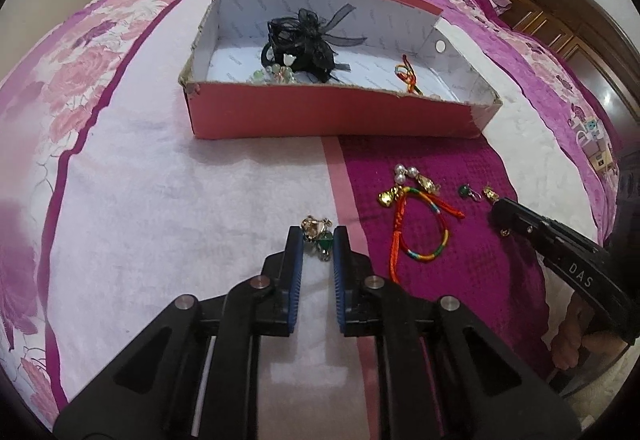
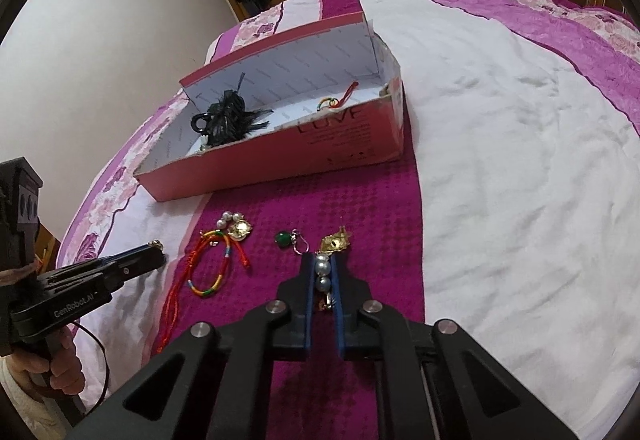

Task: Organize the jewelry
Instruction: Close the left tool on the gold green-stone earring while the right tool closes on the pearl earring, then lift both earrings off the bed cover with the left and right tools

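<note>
Both grippers are clamped on earrings lying on the bed (image 1: pixel 160 167), likely so each piece can be carried to the box (image 1: pixel 332 115) beyond: the left gripper (image 1: pixel 317 236) pinches a gold-and-green earring (image 1: pixel 319 234), the right gripper (image 2: pixel 323 272) a pearl earring (image 2: pixel 324 272) with a gold charm. A bracelet (image 2: pixel 212 268), a green pendant (image 2: pixel 285 239) and another pearl earring (image 2: pixel 236 226) lie loose between them. The box reads "LOVE", and the left gripper's body reads "GenRobot.AI".
</note>
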A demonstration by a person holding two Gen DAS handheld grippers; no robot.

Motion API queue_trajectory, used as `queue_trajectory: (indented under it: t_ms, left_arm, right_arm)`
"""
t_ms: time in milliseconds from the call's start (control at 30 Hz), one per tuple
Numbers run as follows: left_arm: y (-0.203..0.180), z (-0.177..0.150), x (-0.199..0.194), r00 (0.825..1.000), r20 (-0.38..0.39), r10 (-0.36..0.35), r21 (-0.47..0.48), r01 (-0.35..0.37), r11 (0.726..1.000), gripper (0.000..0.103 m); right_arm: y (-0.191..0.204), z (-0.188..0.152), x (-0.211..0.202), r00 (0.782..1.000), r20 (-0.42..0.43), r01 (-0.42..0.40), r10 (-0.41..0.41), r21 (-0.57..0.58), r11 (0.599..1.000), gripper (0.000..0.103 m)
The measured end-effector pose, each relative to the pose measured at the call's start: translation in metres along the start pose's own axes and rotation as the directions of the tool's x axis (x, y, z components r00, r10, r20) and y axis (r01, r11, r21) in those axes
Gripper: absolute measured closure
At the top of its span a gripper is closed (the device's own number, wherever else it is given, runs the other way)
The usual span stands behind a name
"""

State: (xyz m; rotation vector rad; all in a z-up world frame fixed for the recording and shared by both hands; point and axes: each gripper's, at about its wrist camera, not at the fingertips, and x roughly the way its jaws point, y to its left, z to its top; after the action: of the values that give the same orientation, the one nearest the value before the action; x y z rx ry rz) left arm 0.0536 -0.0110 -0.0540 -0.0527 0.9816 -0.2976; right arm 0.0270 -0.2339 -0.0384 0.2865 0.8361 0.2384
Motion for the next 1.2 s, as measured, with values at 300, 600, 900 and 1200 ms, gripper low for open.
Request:
queue_trajectory:
  t_ms: [300,600,900,1200]
  left_arm:
    - [0.001,-0.01,-0.009,1.0,0.021,0.016,0.03,-0.017,0.999,0.079]
    - [0.005,-0.004,0.004,0.998,0.028,0.061,0.055,-0.062,0.997,0.1]
    - [-0.002,-0.002,0.019,0.993,0.053,0.105,0.168,-0.113,0.979,0.1]
    - [0.01,0.0,0.001,0.996,0.08,0.039,0.089,-0.046,0.995,0.103]
  right_arm:
    - [0.001,0.0,-0.008,1.0,0.02,-0.021,0.021,-0.01,1.0,0.094]
    - [0.001,0.0,-0.006,1.0,0.016,-0.025,0.025,-0.008,1.0,0.094]
    - [0.001,-0.003,0.0,1.0,-0.005,-0.027,0.027,-0.009,1.0,0.094]
    - [0.0,-0.002,-0.003,1.0,0.006,-0.029,0.029,-0.01,1.0,0.094]
